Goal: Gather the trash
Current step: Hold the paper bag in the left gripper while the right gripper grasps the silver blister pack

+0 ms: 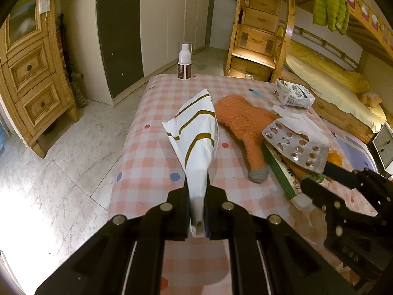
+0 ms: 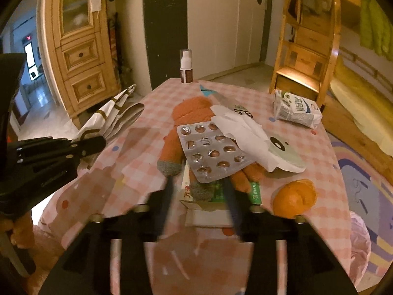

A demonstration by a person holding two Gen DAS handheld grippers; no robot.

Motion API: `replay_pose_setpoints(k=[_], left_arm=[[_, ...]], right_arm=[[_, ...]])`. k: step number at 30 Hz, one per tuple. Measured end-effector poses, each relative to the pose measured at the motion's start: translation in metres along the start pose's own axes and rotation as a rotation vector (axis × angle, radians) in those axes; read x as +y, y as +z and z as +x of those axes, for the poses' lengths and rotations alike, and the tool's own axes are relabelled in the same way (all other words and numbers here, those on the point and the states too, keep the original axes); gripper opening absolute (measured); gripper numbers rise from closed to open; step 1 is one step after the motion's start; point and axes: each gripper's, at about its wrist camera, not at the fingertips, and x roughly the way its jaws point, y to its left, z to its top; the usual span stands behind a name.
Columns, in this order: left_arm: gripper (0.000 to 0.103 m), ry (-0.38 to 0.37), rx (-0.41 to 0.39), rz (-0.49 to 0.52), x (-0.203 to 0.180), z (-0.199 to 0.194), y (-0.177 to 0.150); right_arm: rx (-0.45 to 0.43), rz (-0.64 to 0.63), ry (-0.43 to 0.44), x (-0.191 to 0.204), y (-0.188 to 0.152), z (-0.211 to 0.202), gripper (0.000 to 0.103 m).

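From the left wrist camera, the left gripper (image 1: 197,194) is clenched on the gathered neck of a white bag with brown stripes (image 1: 195,127), whose mouth fans out ahead over the checked worktop (image 1: 152,132). To its right lies the trash pile: an orange sock (image 1: 245,127), a used pill blister (image 1: 294,145) lying on a green and white box (image 1: 282,174), crumpled tissue (image 1: 302,123), and further off a milk carton (image 1: 292,94). A spray bottle (image 1: 184,61) stands at the far edge. The right gripper (image 1: 326,174) reaches into the pile from the right side.

From the right wrist camera, the right gripper (image 2: 199,191) has its jaws about halfway apart, straddling the near end of the box (image 2: 203,196), with the near edge of the blister (image 2: 212,152) between the tips; whether the pads press on anything I cannot tell through the blur. The box's long axis seems to run away from the gripper, roughly along its fingers. An orange peel (image 2: 294,196) sits just to the right. The right hand is clearly the nearer one; the bag (image 2: 110,115), held by the left gripper (image 2: 98,142), waits off to the left for the drop.
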Motion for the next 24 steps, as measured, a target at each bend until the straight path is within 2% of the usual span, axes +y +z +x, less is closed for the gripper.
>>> replay_pose_setpoints(k=[8,9,11,12,15,18,24], left_arm=[[0.006,0.003,0.002,0.001,-0.004,0.0,-0.001],[0.006,0.002,0.002,0.001,-0.005,0.0,-0.001],[0.006,0.002,0.001,0.003,-0.004,0.0,-0.001],[0.006,0.002,0.001,0.002,-0.004,0.0,-0.001],[0.006,0.0,0.003,0.0,-0.004,0.0,-0.001],[0.006,-0.001,0.004,0.005,-0.008,0.001,-0.003],[0.006,-0.001,0.009,0.007,-0.01,0.003,-0.003]], right_arm=[[-0.08,0.017,0.015,-0.016,-0.001,-0.024,0.057],[-0.091,0.022,0.016,-0.019,-0.001,-0.026,0.059],[-0.098,0.03,0.027,-0.025,0.001,-0.026,0.069],[-0.098,0.031,0.035,-0.027,0.002,-0.024,0.074],[-0.088,0.021,0.07,-0.03,0.007,-0.016,0.074],[-0.075,-0.014,0.079,-0.027,0.012,-0.006,0.08],[-0.02,-0.031,0.095,-0.028,0.016,0.015,0.081]])
